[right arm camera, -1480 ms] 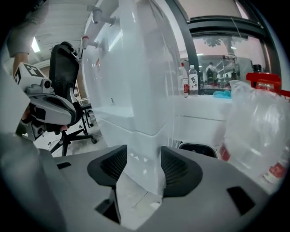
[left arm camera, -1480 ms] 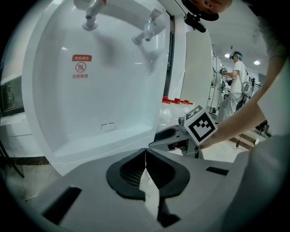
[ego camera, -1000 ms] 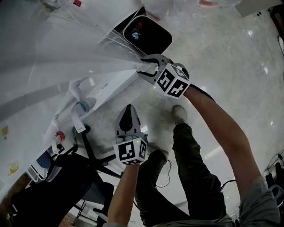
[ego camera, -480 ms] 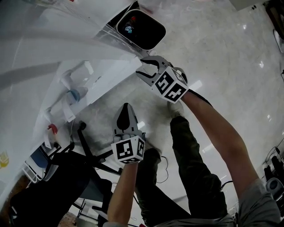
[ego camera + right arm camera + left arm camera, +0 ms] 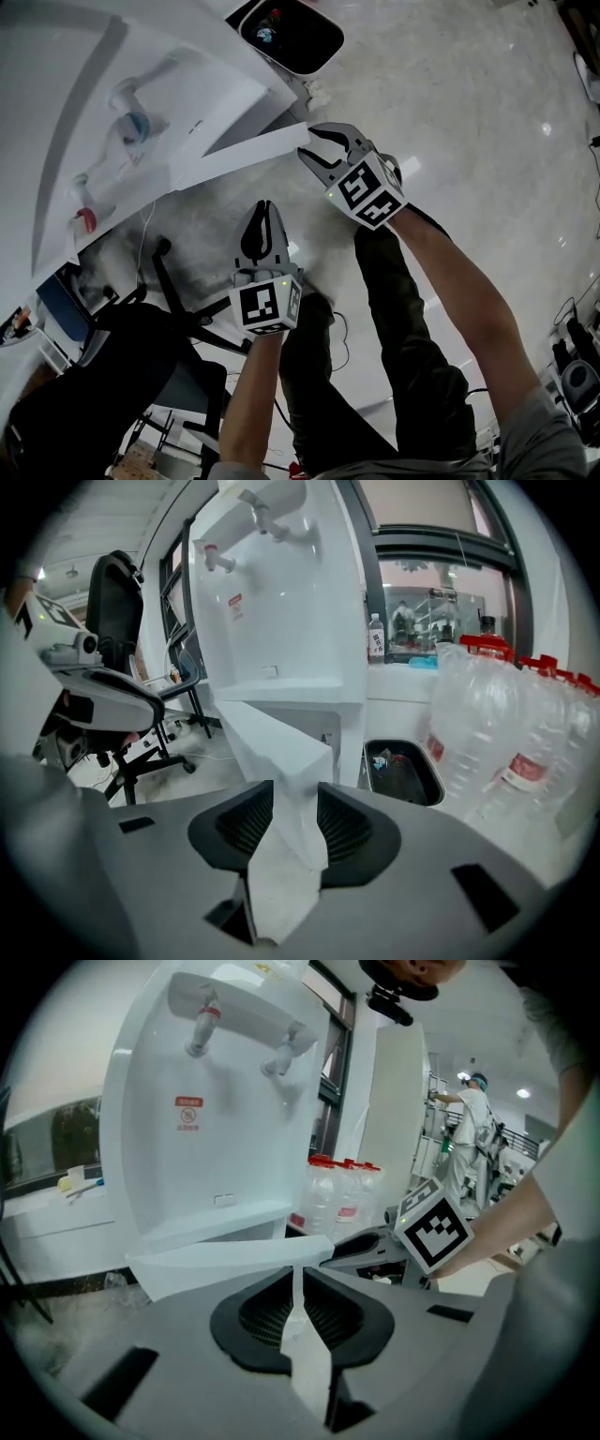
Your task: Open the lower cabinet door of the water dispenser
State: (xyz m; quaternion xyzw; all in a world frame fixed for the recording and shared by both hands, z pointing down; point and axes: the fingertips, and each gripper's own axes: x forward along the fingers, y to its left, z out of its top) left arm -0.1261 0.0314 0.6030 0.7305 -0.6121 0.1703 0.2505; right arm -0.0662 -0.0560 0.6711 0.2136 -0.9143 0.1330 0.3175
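Observation:
The white water dispenser (image 5: 187, 103) stands at the upper left of the head view. Its lower cabinet door (image 5: 244, 150) is swung out into the room. My right gripper (image 5: 309, 142) is at the door's free edge. In the right gripper view the door (image 5: 272, 742) fills the gap between the jaws of my right gripper (image 5: 295, 803), which are closing on it. My left gripper (image 5: 265, 208) hangs shut and empty in the air below the door. The left gripper view shows my left gripper (image 5: 298, 1288) facing the door (image 5: 234, 1265) without touching it.
A black bin with a white rim (image 5: 286, 28) sits on the floor right of the dispenser. Several big water bottles (image 5: 506, 733) stand beyond it. A black office chair (image 5: 122, 375) is at the lower left. A person (image 5: 469, 1129) stands far back.
The door has swung farther out from the dispenser, with my right gripper following its free edge. My left gripper has drifted a little the same way, still shut.

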